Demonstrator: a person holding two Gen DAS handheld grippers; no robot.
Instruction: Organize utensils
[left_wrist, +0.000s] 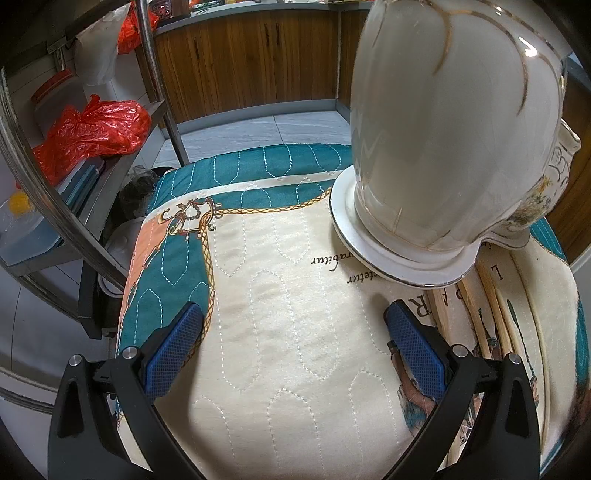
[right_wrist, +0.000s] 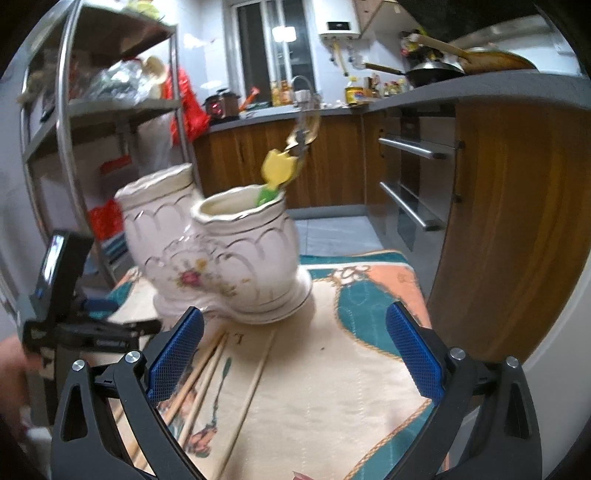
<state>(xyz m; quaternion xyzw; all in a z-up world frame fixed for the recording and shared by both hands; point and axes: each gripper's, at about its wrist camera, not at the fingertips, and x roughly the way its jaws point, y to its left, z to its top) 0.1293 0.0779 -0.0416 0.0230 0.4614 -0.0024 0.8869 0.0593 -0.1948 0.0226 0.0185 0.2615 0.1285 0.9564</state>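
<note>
So we've got both grippers spread wide with nothing between the blue pads. Our left gripper (left_wrist: 295, 343) hangs over the quilted cloth (left_wrist: 288, 295), and just off its right finger a couple of wooden chopsticks (left_wrist: 491, 314) lie flat on that cloth. Ahead and to the right of that, really close to the lens, sits the white ceramic utensil holder (left_wrist: 450, 147), gold-trimmed, its round base planted on the cloth.

Over on the right gripper (right_wrist: 295, 347), the chopsticks (right_wrist: 207, 373) are right by the left finger, running away from us toward the holder, with one more stick (right_wrist: 255, 373) lying a bit apart, roughly between the fingers. Straight ahead past those we see the holder (right_wrist: 229, 258) is a double pot, two cups joined side by side, upright. The nearer cup has a utensil with a green and yellow handle (right_wrist: 275, 173) sticking out of it, leaning to the right.

Further out to the left there's a metal shelf rack (right_wrist: 92, 110), and wood cabinets (right_wrist: 295, 166) run along the back.
</note>
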